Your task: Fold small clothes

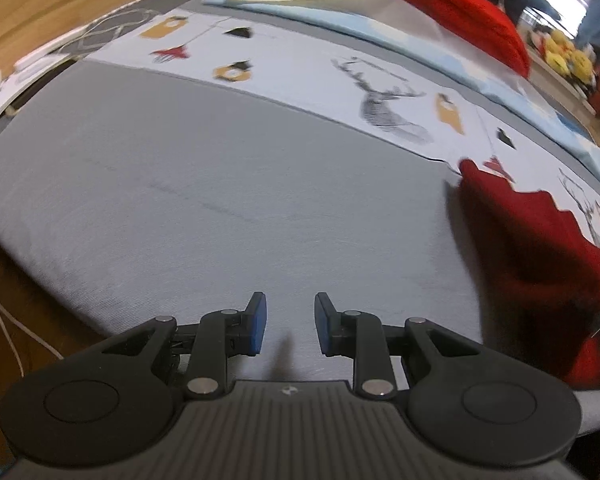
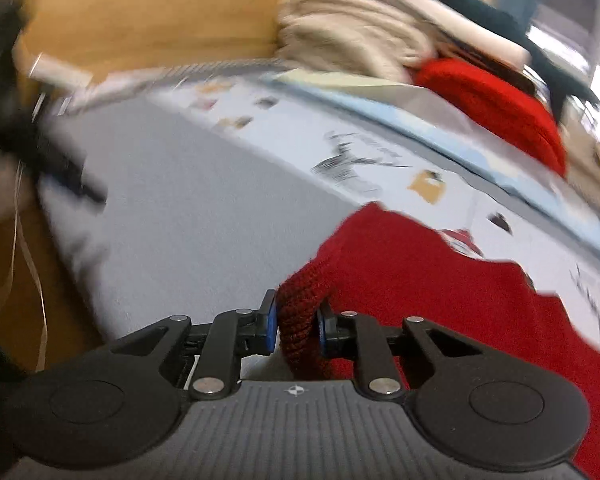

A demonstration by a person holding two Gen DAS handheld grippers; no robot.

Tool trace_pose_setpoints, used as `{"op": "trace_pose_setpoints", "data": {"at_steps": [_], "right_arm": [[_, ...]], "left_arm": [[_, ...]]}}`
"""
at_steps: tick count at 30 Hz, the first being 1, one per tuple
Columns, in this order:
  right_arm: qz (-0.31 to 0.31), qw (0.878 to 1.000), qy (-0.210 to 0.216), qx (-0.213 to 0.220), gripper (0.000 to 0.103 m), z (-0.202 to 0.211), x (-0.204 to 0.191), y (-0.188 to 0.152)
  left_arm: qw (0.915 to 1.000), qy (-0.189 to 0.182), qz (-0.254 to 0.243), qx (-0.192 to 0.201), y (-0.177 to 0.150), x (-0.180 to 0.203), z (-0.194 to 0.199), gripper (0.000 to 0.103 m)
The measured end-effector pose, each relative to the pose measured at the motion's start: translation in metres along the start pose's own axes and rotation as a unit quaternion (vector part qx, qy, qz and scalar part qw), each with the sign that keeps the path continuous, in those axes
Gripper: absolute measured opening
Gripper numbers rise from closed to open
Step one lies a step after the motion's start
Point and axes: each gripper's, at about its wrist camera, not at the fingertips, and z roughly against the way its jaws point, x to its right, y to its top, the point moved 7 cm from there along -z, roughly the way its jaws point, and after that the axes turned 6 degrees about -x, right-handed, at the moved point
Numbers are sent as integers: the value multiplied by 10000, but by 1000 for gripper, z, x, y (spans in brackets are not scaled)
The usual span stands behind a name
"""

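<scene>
Plainly, right hand-held gripper point(image 2: 296, 326) pinches red knit garment point(image 2: 440, 280) — unlabelled.

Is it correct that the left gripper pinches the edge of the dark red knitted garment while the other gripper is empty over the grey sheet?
Not quite: the right gripper pinches the red knitted garment, as the right wrist view shows. The left gripper is the empty one, over the grey sheet.
</scene>
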Motion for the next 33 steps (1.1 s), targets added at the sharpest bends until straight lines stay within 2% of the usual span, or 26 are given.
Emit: {"op": "trace_pose_setpoints", "data": {"at_steps": [3, 5, 7, 9, 11, 12, 14, 15, 17, 18, 19, 21, 23, 27, 30, 31, 33], "right_arm": [[-700, 9965, -140, 442, 18, 42, 58, 15], [-1192, 9903, -271, 665, 18, 68, 103, 13], [-1765, 9791, -513, 874, 18, 100, 158, -1], [-2382, 9625, -858, 969, 18, 126, 214, -28], [-3082, 9375, -1339, 905, 18, 148, 269, -67], [-3448, 9220, -1601, 735, 18, 154, 295, -90], [-4129, 8887, -1991, -13, 19, 151, 339, -143], [-4559, 8640, -2077, -506, 22, 146, 357, -176], [-5329, 8178, -1924, -1013, 25, 144, 376, -216], [-5379, 8160, -1861, -1012, 26, 147, 380, -223], [-5304, 8224, -1855, -891, 27, 152, 383, -224], [-5062, 8396, -1859, -654, 38, 165, 388, -217], [-4840, 8554, -1804, -389, 39, 178, 396, -207], [-4443, 8855, -1360, -61, 46, 182, 426, -177], [-4153, 9051, -887, -185, 55, 162, 439, -160], [-4097, 9089, -731, -255, 56, 151, 444, -156], [-4192, 9058, -506, -353, 56, 128, 453, -154]], "left_arm": [[9997, -45, -228, 37, 5, 32, -2, 28], [9992, -60, -385, 45, 9, 55, -4, 28], [9983, -137, -568, 73, 14, 83, -6, 28], [9967, -234, -768, 73, 17, 113, -10, 28], [9950, -321, -947, 74, 20, 141, -14, 28], [9938, -374, -1047, 69, 20, 156, -15, 28], [9913, -478, -1229, 41, 21, 185, -19, 28], [9900, -540, -1301, 18, 20, 199, -21, 28], [9875, -672, -1424, -39, 18, 227, -26, 28], [9864, -728, -1472, -66, 16, 238, -27, 28], [9851, -793, -1525, -97, 14, 250, -29, 28], [9822, -922, -1634, -130, 11, 273, -32, 28], [9791, -1025, -1748, -165, 8, 291, -37, 29], [9740, -1062, -1988, -239, -1, 317, -44, 29], [9725, -1019, -2074, -302, -6, 326, -50, 29], [9724, -1019, -2073, -319, -7, 328, -51, 29], [9727, -1017, -2055, -356, -8, 330, -53, 29]]}}
